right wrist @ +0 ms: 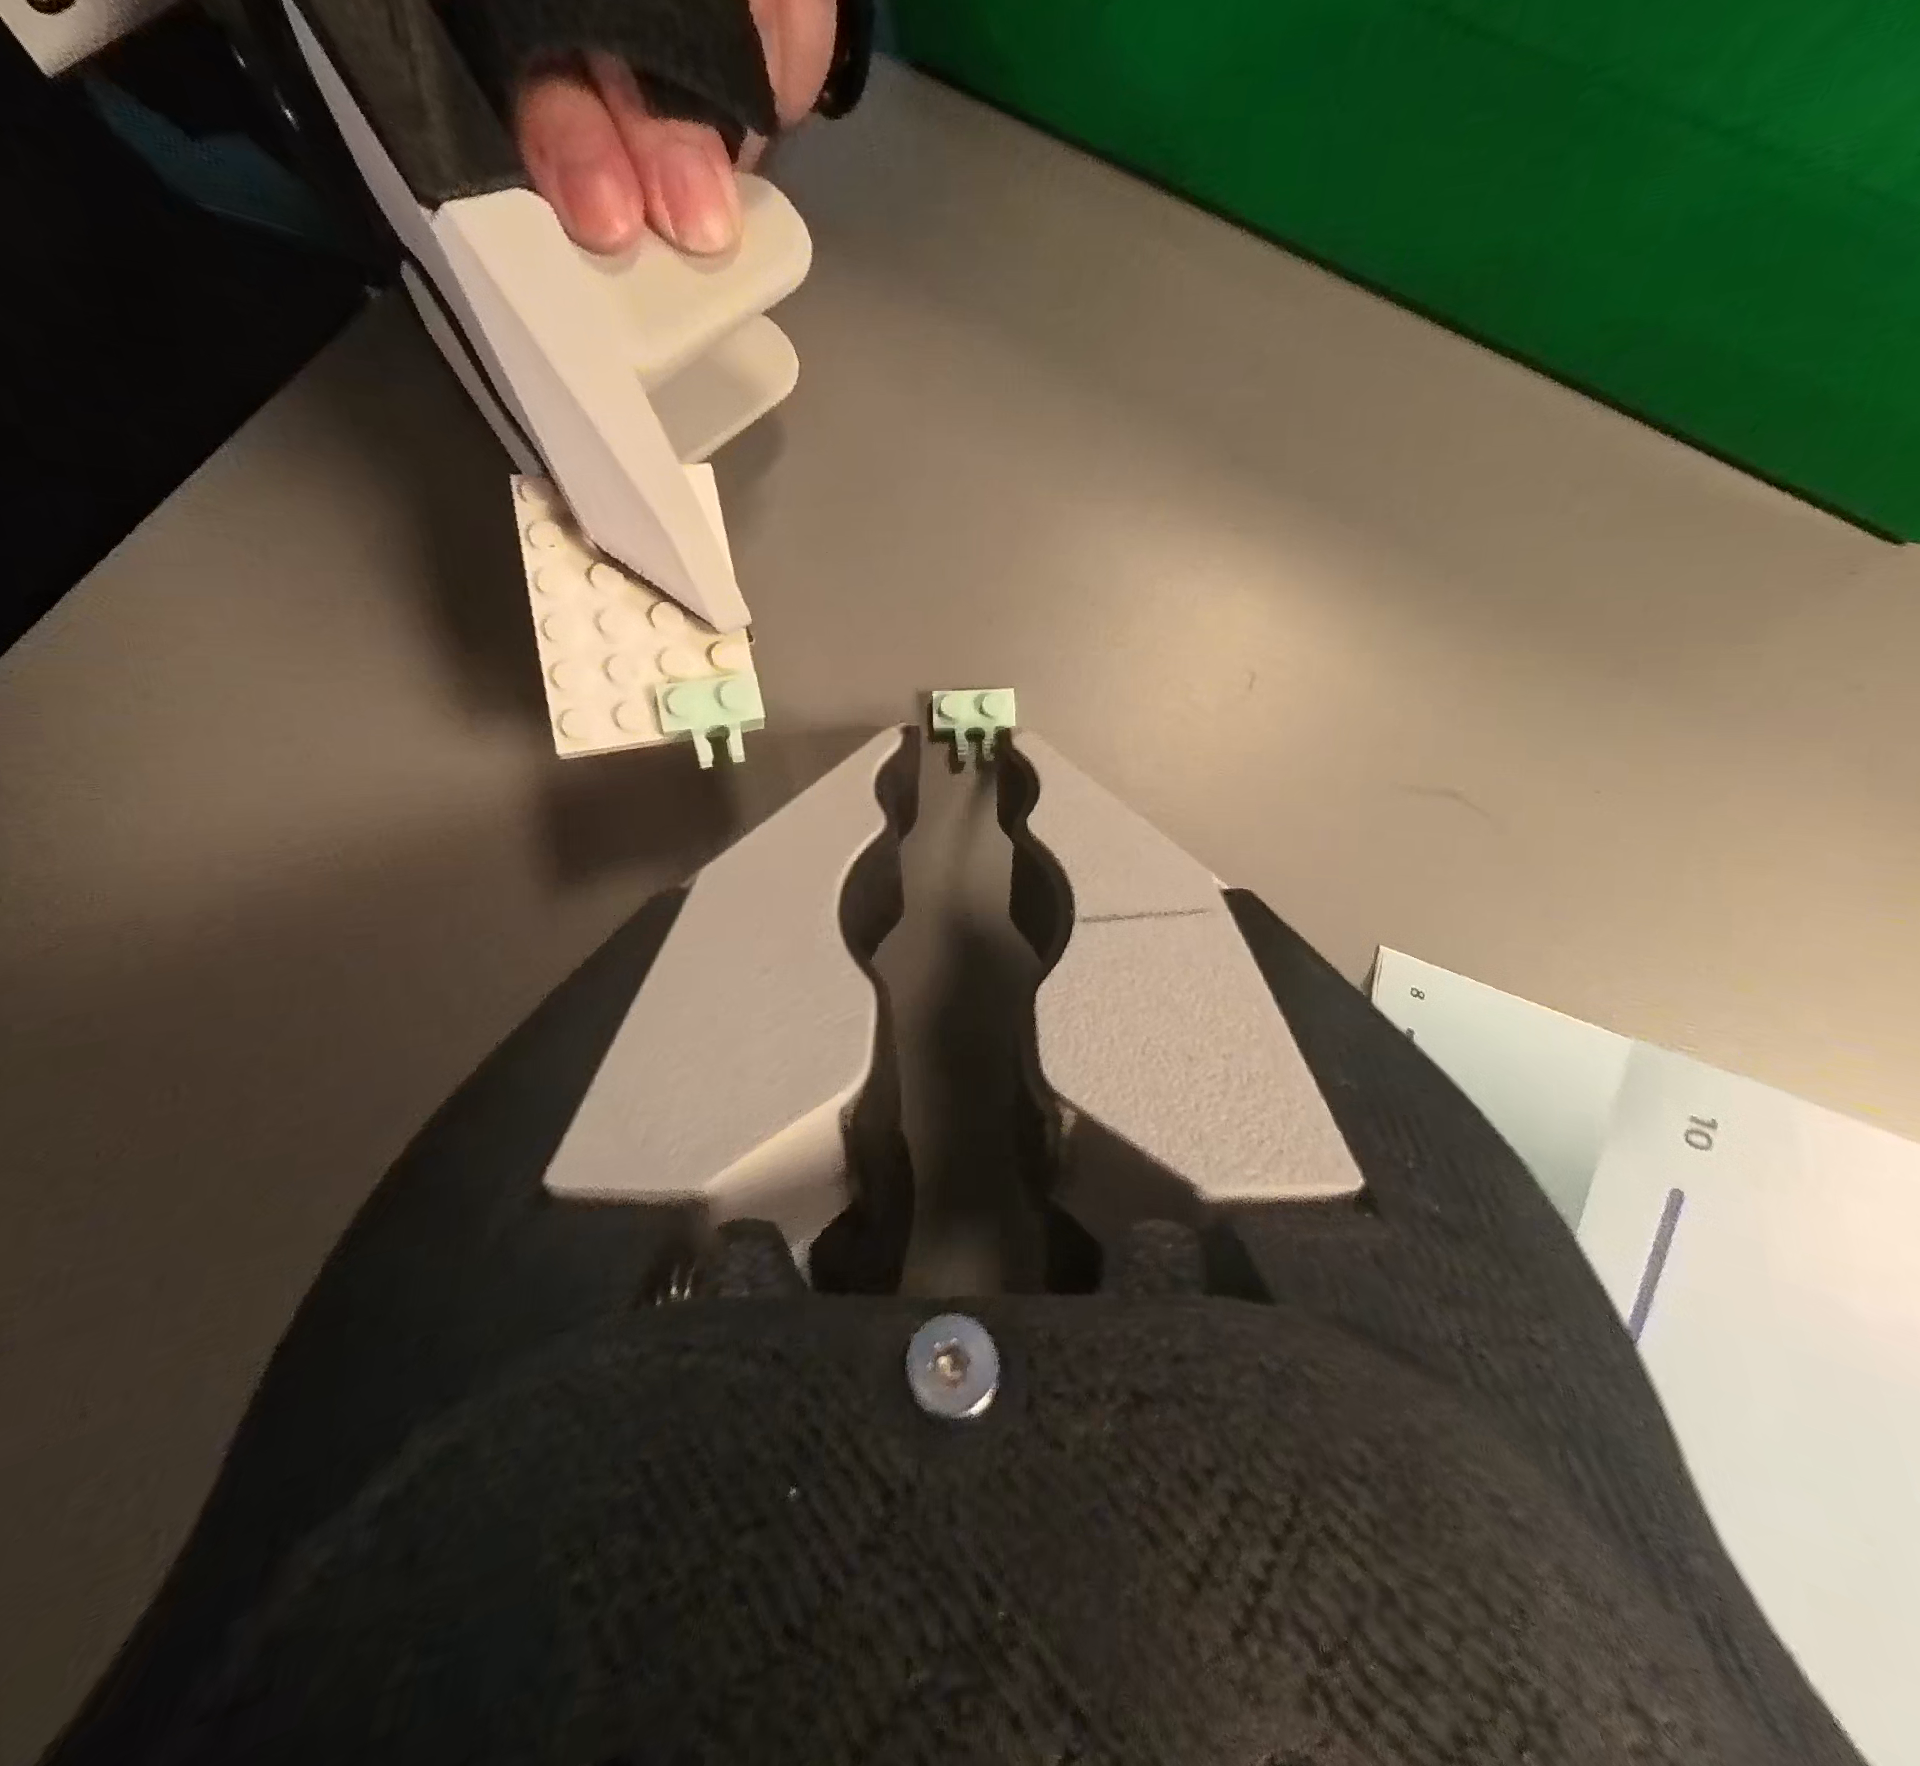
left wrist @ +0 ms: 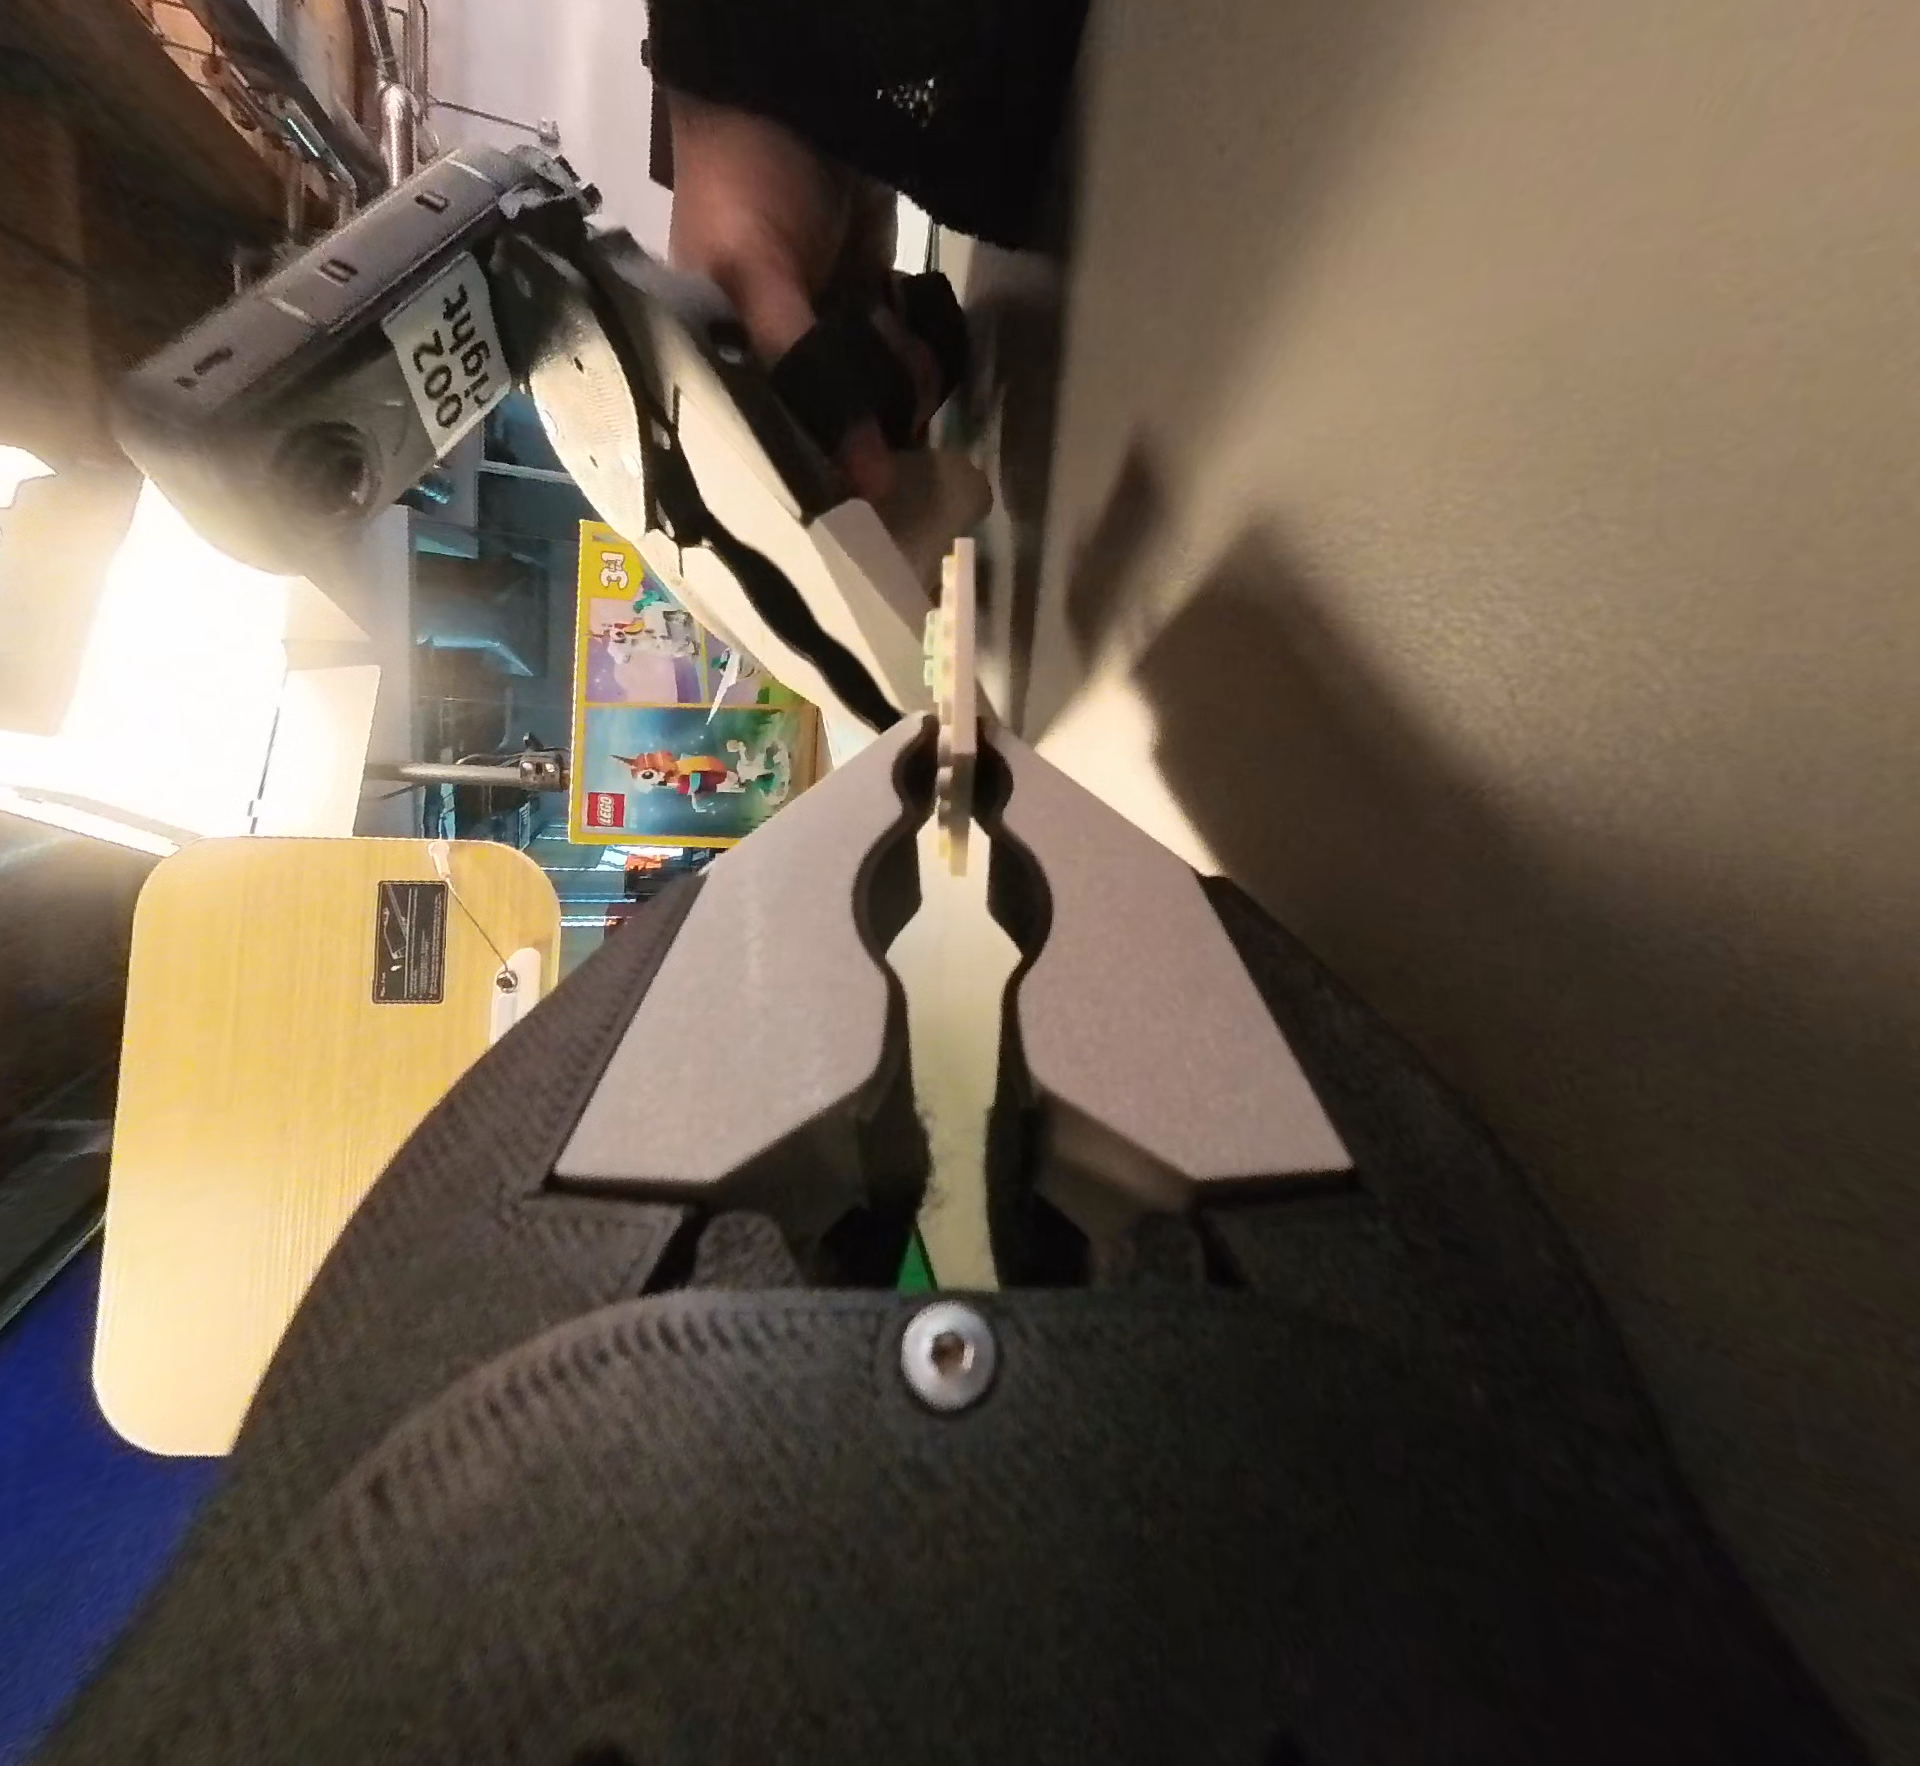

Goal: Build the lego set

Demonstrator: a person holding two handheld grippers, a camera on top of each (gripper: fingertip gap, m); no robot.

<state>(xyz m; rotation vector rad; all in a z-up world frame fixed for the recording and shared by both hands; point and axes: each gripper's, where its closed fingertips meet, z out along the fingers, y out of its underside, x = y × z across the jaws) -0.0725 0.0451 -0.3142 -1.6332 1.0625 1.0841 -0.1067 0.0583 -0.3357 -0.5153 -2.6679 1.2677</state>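
Left tool (right wrist: 717, 620): pinching the white studded plate (right wrist: 613, 646) by its edge; in the left wrist view the plate sits edge-on between the grey fingertips (left wrist: 961, 740), clamped tight.
White plate: over at the left of the right wrist view, down low at the grey tabletop (right wrist: 1247, 490); whether it rests flat or hangs just above, I cannot tell.
First mint clip piece (right wrist: 712, 708): seated on the near right corner of the white plate, its little prongs poking past the plate's edge.
Person's hand (right wrist: 644, 33): gripping the left tool's handle, black strap across the fingers.
Second mint clip piece (right wrist: 974, 710): lying loose on the tabletop, apart from the plate, right at the tips of the right tool.
Right tool (right wrist: 961, 745): fingers spread a little, tips either side of the loose clip's prongs, nothing pinched that I can see.
Instruction booklet (right wrist: 1662, 1197): open on the tabletop at the far right.
Green backdrop (right wrist: 1455, 106): running along the tabletop's far edge.
Set's box (left wrist: 675, 688): standing in the background of the left wrist view.
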